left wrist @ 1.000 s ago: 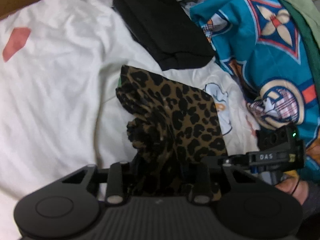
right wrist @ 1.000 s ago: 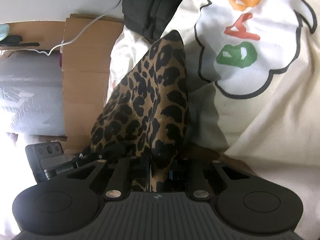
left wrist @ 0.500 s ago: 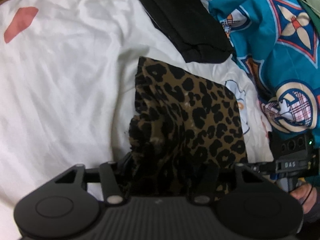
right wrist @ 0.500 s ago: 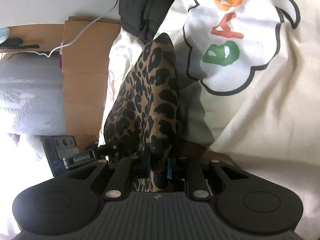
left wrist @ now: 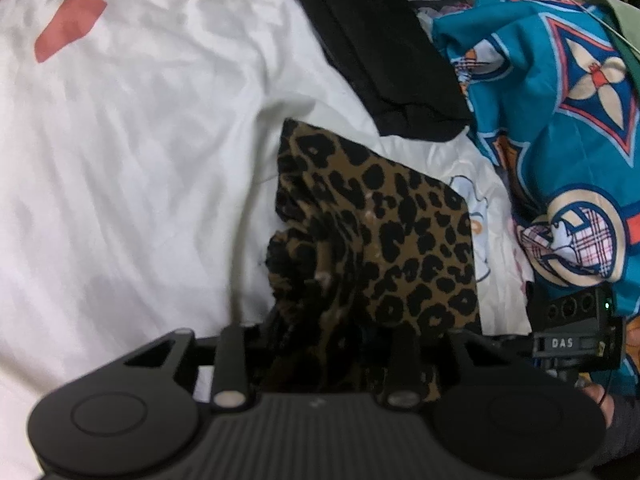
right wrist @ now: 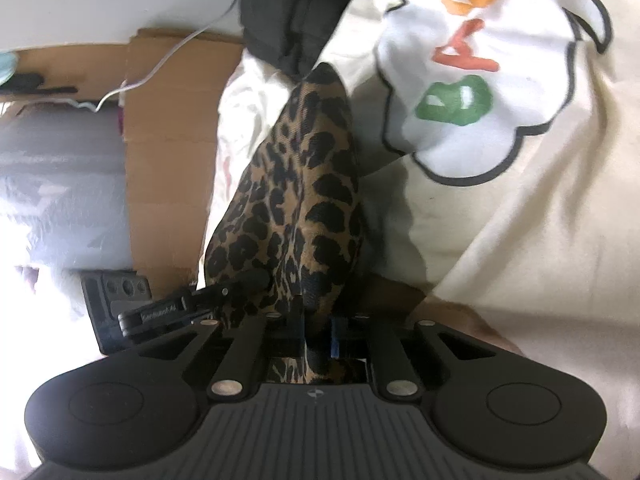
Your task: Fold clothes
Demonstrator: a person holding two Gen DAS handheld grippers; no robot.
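A leopard-print cloth [left wrist: 400, 232] hangs stretched between my two grippers above a white sheet [left wrist: 140, 160]. My left gripper [left wrist: 332, 344] has the bunched edge of the cloth between its jaws, which are closing; the folds hide its fingertips. In the right wrist view the leopard-print cloth [right wrist: 304, 200] rises as a taut, narrow panel from my right gripper [right wrist: 317, 336]. Those jaws are opening slightly with a thin fold still pinched between them. Each gripper shows in the other's view: the left gripper [right wrist: 160, 312] at lower left, the right gripper [left wrist: 572, 332] at lower right.
A black garment [left wrist: 380, 60] lies beyond the cloth, next to a teal patterned garment [left wrist: 560, 120]. A cream garment with a coloured letter print [right wrist: 500, 200] fills the right side. Cardboard [right wrist: 172, 160] and a white cable [right wrist: 160, 64] stand at the left.
The left gripper has shifted sideways over the sheet and rolled a little, drawing the cloth flatter. Its jaws widened, then narrowed. The right gripper stayed in place.
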